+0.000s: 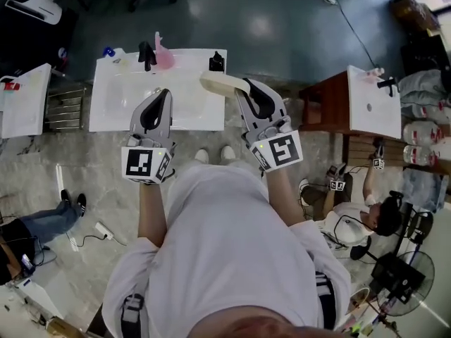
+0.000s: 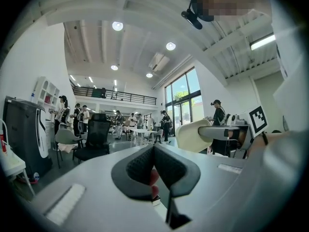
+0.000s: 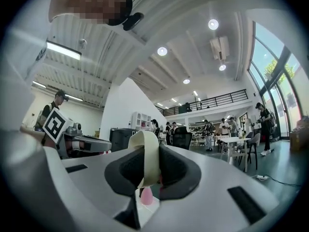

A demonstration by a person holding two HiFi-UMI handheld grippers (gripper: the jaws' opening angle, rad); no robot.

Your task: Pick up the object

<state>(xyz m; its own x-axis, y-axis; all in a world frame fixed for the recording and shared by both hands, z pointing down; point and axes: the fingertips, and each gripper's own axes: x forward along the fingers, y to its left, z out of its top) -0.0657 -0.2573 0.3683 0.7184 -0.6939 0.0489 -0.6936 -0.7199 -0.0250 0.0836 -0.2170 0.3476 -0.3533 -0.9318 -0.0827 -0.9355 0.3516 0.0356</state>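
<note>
Right gripper (image 1: 248,85) clamped a cream strip (image 1: 217,82) over the table (image 1: 113,111)'s far edge; left gripper (image 1: 164,94) was clenched shut, empty. A black item (image 1: 216,63) sat just beyond the strip, a pink bottle (image 1: 163,57) farther left.

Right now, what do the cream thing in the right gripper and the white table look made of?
Cream band: matte, thin, curved like a strip; probably paper tape or soft plastic. White table: smooth, even surface, likely laminate or painted board; unsure.
</note>
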